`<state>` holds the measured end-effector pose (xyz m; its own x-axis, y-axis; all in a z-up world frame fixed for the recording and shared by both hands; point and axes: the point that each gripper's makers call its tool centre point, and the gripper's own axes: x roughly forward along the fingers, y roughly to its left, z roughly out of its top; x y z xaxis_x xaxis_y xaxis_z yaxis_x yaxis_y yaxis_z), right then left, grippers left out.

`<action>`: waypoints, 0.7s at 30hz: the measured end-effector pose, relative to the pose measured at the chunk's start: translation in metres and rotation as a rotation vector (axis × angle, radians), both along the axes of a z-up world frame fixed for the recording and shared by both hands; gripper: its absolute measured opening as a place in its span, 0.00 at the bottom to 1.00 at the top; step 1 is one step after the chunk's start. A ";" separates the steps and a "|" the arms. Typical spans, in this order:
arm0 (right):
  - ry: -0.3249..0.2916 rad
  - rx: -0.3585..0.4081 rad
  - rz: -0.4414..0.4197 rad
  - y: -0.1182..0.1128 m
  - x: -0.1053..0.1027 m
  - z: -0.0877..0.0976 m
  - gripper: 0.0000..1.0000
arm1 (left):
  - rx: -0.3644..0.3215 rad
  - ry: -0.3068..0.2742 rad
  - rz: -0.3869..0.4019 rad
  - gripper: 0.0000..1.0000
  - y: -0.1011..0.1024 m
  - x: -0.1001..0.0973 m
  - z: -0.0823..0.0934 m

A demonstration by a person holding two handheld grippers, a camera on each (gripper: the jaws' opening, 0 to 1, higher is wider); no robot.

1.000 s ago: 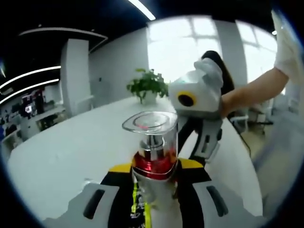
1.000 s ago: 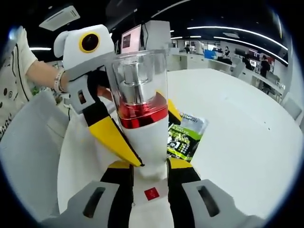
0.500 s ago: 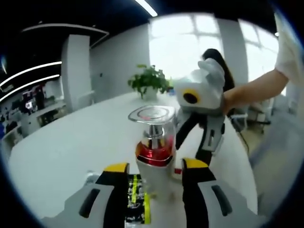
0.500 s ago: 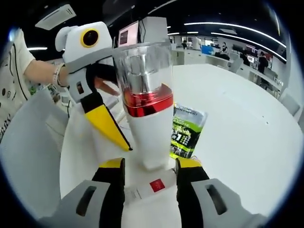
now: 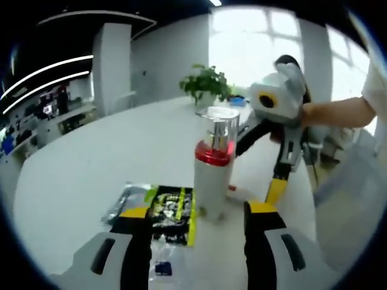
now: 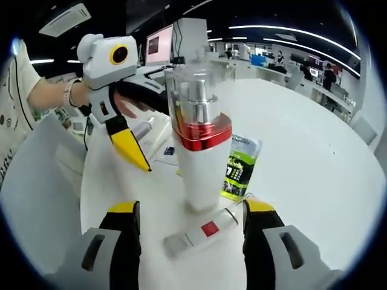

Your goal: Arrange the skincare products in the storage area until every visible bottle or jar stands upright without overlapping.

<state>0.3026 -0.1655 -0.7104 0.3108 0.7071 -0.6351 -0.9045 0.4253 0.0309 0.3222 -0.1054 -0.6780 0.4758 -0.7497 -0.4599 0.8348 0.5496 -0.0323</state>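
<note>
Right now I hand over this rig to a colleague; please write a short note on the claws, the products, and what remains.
Left claw: open, holding nothing.
Right claw: open, holding nothing.
Pump bottle with the red band stands upright on the white table, free between both claws.
Done: that bottle is upright.
Left: the small white tube lies flat before the bottle; the green sachet lies beside it. Stand the tube up, if it can stand, without overlaps.
</note>
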 end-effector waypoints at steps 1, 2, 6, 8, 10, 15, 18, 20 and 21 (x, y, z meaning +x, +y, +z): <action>-0.001 0.002 -0.003 0.000 -0.001 0.002 0.74 | -0.002 0.008 0.007 0.60 0.005 -0.002 0.001; -0.002 0.005 -0.006 0.000 -0.002 0.003 0.76 | 0.003 0.011 0.011 0.62 0.008 -0.003 0.002; -0.006 0.004 -0.017 0.001 -0.006 0.008 0.80 | 0.060 -0.006 0.028 0.69 0.024 -0.006 0.005; -0.009 0.000 -0.021 0.001 -0.008 0.010 0.83 | 0.074 -0.004 0.037 0.73 0.032 -0.009 0.007; -0.013 -0.001 -0.028 0.002 -0.010 0.012 0.87 | 0.084 0.008 0.042 0.76 0.041 -0.012 0.005; -0.026 0.005 -0.053 0.001 -0.008 0.020 0.90 | 0.114 0.028 0.058 0.84 0.057 -0.018 0.004; -0.041 0.002 -0.056 0.003 -0.011 0.026 0.92 | 0.125 0.021 0.061 0.86 0.065 -0.022 0.006; -0.073 -0.006 -0.054 0.005 -0.013 0.031 0.94 | 0.130 0.032 0.068 0.89 0.068 -0.026 0.008; -0.075 -0.007 -0.054 0.005 -0.015 0.033 0.96 | 0.128 0.033 0.078 0.89 0.072 -0.026 0.008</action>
<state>0.2879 -0.1602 -0.6775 0.3955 0.6834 -0.6137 -0.8799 0.4736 -0.0396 0.2965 -0.0336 -0.6696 0.5136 -0.6454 -0.5655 0.7889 0.6143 0.0155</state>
